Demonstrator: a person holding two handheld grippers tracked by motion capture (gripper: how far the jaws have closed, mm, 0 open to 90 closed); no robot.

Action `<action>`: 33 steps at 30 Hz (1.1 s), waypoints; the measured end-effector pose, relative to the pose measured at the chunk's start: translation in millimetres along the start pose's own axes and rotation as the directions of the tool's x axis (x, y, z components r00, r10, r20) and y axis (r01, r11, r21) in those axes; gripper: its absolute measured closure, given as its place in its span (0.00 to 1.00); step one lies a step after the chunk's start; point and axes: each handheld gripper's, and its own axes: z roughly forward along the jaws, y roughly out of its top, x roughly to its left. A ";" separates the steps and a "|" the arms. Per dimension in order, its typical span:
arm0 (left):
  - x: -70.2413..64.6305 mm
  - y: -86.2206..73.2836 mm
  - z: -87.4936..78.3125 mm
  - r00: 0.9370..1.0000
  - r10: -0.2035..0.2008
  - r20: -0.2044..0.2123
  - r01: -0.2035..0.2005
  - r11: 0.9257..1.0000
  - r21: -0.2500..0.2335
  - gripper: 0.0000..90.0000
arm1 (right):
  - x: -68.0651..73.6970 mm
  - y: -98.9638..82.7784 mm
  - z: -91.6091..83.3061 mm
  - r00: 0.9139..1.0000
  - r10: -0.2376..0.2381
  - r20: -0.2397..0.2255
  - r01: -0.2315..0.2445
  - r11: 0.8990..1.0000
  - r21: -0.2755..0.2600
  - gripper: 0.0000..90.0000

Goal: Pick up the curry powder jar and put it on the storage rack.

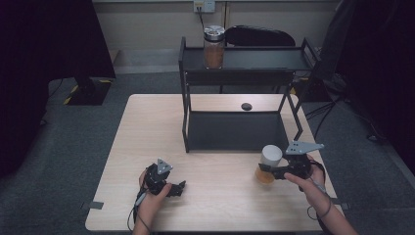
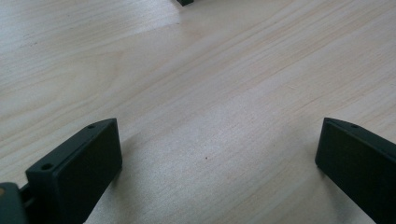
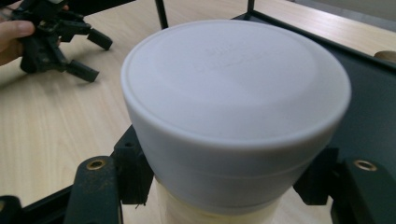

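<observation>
A jar (image 1: 267,165) with a wide white lid (image 3: 233,88) and amber contents is near the table's right front, just ahead of the black rack. My right gripper (image 1: 268,172) comes at it from the right and is shut on it just under the lid, one black jaw on each side (image 3: 224,186). My left gripper (image 1: 179,188) lies low on the wooden table (image 1: 147,132) at the front left. It is open, with bare wood between its two black jaws (image 2: 217,158). The right gripper view also catches the left gripper (image 3: 93,56) in a hand at top left.
A black two-level rack (image 1: 186,117) stands at the table's back middle. A second amber jar with a metal lid (image 1: 214,46) sits on its top shelf at the left. A small dark round object (image 1: 246,106) lies on the table behind the lower tray.
</observation>
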 end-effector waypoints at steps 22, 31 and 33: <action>0.0 0.0 0.0 1.000 0.000 0.000 0.000 1.000 0.000 0.00 | -27.1 45.0 17.4 0.999 0.036 0.015 -0.036 0.999 0.006 0.39; 0.0 0.0 0.0 1.000 0.000 0.000 0.000 1.000 0.000 0.00 | -34.3 70.5 11.0 1.000 0.025 0.004 -0.025 1.000 -0.007 0.39; 0.0 0.0 0.0 1.000 0.000 0.000 0.000 1.000 0.000 0.00 | -35.5 78.3 8.7 1.000 0.021 0.004 -0.021 1.000 -0.007 0.39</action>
